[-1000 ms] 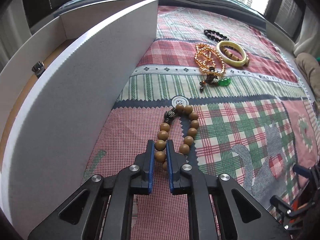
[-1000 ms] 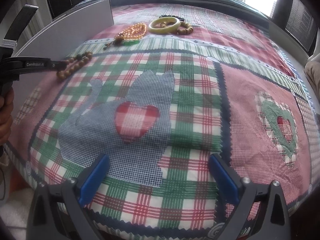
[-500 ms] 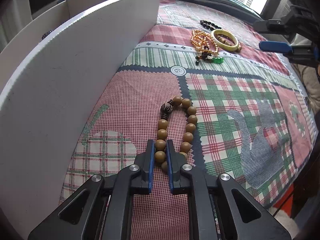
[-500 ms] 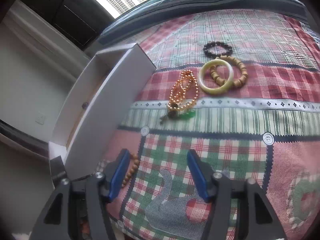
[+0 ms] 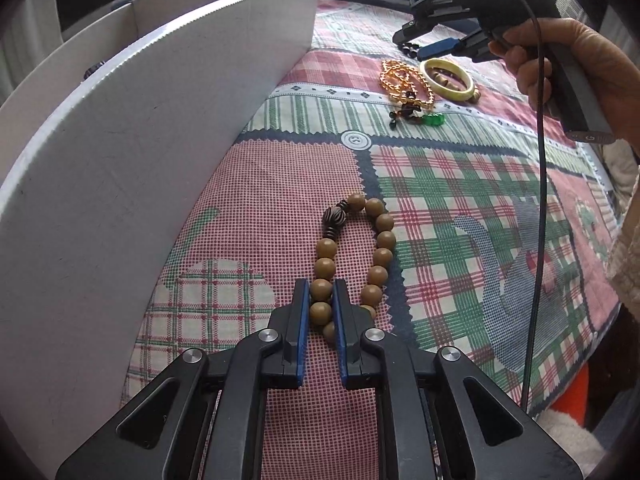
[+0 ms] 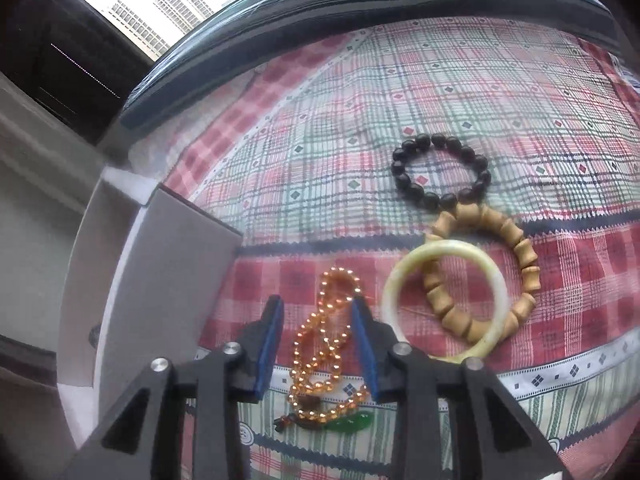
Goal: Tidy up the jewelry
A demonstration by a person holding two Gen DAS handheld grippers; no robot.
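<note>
My left gripper (image 5: 321, 286) is shut on a brown wooden bead bracelet (image 5: 385, 222), which lies on the patchwork cloth beside the white box (image 5: 140, 140). The right gripper (image 6: 316, 304), seen in the left wrist view as the right gripper (image 5: 416, 46) held by a hand, hovers over an orange bead necklace (image 6: 320, 344) with a green pendant (image 6: 352, 424). Its jaws are closing with the necklace between them, and the pads do not press on it. In the left wrist view the orange necklace (image 5: 400, 80) lies below that gripper.
Right of the necklace lie a pale bangle (image 6: 400, 276), a tan barrel-bead bracelet (image 6: 524, 256) and a black bead bracelet (image 6: 440, 200). The white box wall (image 6: 160, 280) stands to the left. A small dark item (image 5: 92, 70) sits inside the box. A cable (image 5: 540, 200) hangs from the right gripper.
The right gripper swept from the near checked patch across the cloth to above the orange necklace, its jaws narrowing. The left gripper shifted a little along the box, still holding the brown bracelet.
</note>
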